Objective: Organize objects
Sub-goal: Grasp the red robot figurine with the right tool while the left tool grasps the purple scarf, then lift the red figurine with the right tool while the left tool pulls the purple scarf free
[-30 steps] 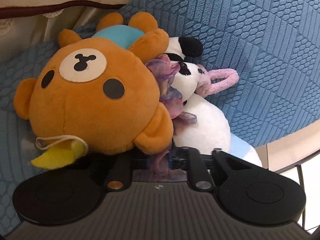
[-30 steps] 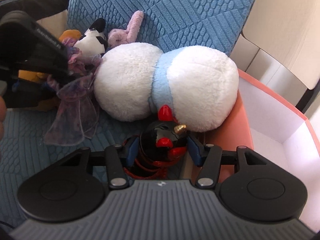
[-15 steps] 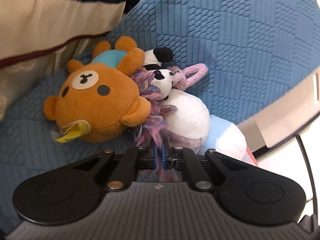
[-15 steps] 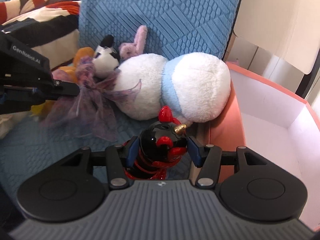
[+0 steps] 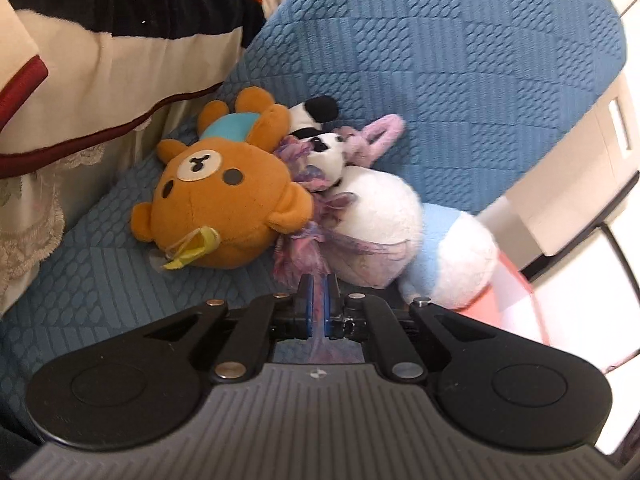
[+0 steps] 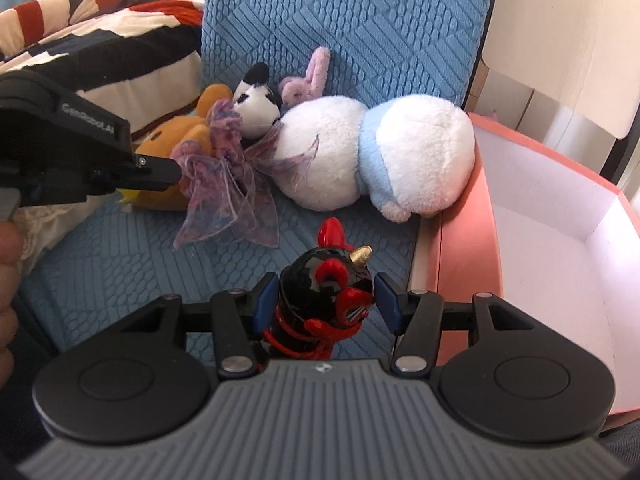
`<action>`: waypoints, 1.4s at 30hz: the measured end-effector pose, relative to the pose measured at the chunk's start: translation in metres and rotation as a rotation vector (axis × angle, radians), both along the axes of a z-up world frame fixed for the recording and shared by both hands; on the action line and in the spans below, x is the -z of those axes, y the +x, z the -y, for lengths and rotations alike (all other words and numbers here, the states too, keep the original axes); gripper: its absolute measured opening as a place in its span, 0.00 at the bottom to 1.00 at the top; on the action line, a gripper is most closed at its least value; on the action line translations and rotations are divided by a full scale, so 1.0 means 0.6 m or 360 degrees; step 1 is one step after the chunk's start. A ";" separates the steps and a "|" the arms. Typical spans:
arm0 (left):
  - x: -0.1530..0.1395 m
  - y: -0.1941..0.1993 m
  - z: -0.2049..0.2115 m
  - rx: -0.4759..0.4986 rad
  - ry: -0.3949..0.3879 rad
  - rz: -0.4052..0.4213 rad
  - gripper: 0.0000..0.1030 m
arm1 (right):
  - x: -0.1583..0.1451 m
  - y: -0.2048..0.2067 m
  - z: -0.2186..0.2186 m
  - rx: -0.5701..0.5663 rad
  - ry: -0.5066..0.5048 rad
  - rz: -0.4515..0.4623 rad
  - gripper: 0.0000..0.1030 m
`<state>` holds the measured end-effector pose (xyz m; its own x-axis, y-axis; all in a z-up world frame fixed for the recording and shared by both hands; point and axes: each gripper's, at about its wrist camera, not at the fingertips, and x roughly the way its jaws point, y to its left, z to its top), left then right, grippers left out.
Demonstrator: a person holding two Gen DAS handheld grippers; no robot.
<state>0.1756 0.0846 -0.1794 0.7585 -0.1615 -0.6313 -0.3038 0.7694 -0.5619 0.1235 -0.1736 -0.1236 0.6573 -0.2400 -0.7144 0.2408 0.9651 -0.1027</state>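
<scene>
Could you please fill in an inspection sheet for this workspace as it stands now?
Surface: blue quilted cushion, toys lying on it.
Job's things: black-and-red figurine; purple gauze ribbon; white-and-blue plush; brown bear; black-and-white plush head; pink box, open, looks empty.
Clutter: striped blanket beside the cushion.
Grippers: left gripper, jaws shut on the ribbon; right gripper, jaws closed on the figurine.
Cables: nothing seen.
Surroundings: pale furniture panel behind the box.

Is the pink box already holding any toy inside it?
No: the pink box shows only its bare white inside, and the plush toys lie beside it on the blue cushion.
</scene>
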 end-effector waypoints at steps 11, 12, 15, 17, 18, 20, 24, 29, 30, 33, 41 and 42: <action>0.042 0.049 0.006 -0.0008 -0.0099 -0.0072 0.50 | 0.017 0.005 0.015 0.0041 0.0099 -0.0051 0.54; 0.042 0.051 0.006 -0.0027 -0.0092 -0.0063 0.50 | 0.018 0.005 0.015 0.0040 0.0102 -0.0053 0.54; 0.044 0.055 0.003 -0.0097 -0.0046 -0.0063 0.50 | 0.021 0.006 0.015 0.0041 0.0097 -0.0057 0.54; 0.050 0.060 -0.002 -0.0114 -0.0050 -0.0054 0.49 | 0.023 0.009 0.017 0.0054 0.0102 -0.0067 0.54; 0.052 0.065 -0.004 -0.0107 -0.0058 -0.0054 0.48 | 0.025 0.010 0.017 0.0058 0.0104 -0.0070 0.54; 0.056 0.075 -0.006 -0.0111 -0.0065 -0.0036 0.42 | 0.028 0.012 0.018 0.0061 0.0104 -0.0073 0.55; 0.054 0.083 -0.007 -0.0131 -0.0053 0.0015 0.09 | 0.034 0.015 0.015 0.0058 0.0069 -0.0064 0.57; 0.040 0.070 -0.005 -0.0118 -0.0057 0.0049 0.05 | 0.050 0.021 0.013 0.0048 0.0084 -0.0095 0.67; 0.036 0.066 -0.005 -0.0121 -0.0041 0.0052 0.05 | 0.051 0.022 0.012 0.0050 0.0080 -0.0085 0.67; 0.024 0.049 -0.003 -0.0122 -0.0030 0.0074 0.05 | 0.054 0.023 0.010 0.0037 0.0078 -0.0070 0.62; -0.010 -0.007 -0.006 -0.0134 -0.0025 0.0109 0.05 | 0.040 0.009 0.017 0.0074 0.0148 -0.0017 0.58; -0.016 -0.012 -0.004 -0.0131 0.0001 0.0095 0.05 | 0.037 0.006 0.018 0.0079 0.0147 -0.0003 0.58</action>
<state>0.1685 0.0871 -0.1700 0.8054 -0.0969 -0.5847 -0.3319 0.7436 -0.5805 0.1272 -0.1844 -0.1457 0.6449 -0.2056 -0.7361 0.2885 0.9574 -0.0146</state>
